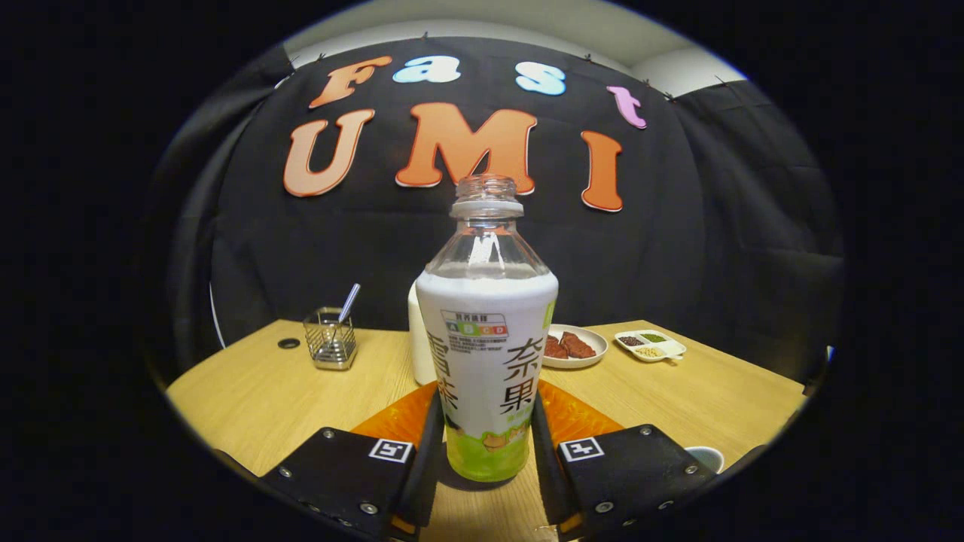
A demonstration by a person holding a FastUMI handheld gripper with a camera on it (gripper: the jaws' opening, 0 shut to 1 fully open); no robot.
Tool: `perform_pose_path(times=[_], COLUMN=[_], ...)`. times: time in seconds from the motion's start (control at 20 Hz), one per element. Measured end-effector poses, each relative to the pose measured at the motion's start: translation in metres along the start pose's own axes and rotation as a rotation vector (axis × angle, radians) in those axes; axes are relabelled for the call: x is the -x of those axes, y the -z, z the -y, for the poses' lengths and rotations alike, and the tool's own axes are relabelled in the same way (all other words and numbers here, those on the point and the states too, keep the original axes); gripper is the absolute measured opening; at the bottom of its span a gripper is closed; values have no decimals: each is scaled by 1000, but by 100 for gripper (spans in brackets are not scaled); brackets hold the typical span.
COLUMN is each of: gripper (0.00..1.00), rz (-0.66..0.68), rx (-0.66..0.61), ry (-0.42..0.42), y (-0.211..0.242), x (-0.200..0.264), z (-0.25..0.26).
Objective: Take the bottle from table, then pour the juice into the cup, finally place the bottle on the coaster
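One of three steps is in progress: the hand-held gripper point(488, 444) has its fingers closed against both sides of the uncapped juice bottle point(487, 354), which stands upright on the desk point(248, 384), apparently not lifted yet. Right of the fingers, a cup point(706, 456) rim shows. Judged remaining: lifting, pouring, and placement on a coaster.

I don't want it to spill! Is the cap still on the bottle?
No, the bottle, standing on the table between the claw's fingers, has a bare open neck with no cap.
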State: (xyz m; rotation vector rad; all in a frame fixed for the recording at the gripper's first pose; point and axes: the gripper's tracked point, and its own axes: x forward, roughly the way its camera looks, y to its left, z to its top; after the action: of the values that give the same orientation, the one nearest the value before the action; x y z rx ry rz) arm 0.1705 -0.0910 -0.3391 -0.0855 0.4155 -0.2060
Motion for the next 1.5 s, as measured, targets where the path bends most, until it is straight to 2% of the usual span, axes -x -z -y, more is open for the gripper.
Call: perform_pose_path(times=[0.2, 0.65, 0.75, 0.9, 1.15, 1.3, 1.5], gripper=[57, 57, 63, 67, 92, 97, 97], rz=[-55, -62, -55, -48, -2, 48, 127], rx=[38, 17, 16, 32, -20, -30, -19], ry=[-27, -36, -28, -23, -4, 11, 32], y=[27, 35, 35, 34, 12, -11, -53], x=[-15, -24, -23, -21, -2, 18, 49], z=[-9, -8, -8, -11, -4, 3, 8])
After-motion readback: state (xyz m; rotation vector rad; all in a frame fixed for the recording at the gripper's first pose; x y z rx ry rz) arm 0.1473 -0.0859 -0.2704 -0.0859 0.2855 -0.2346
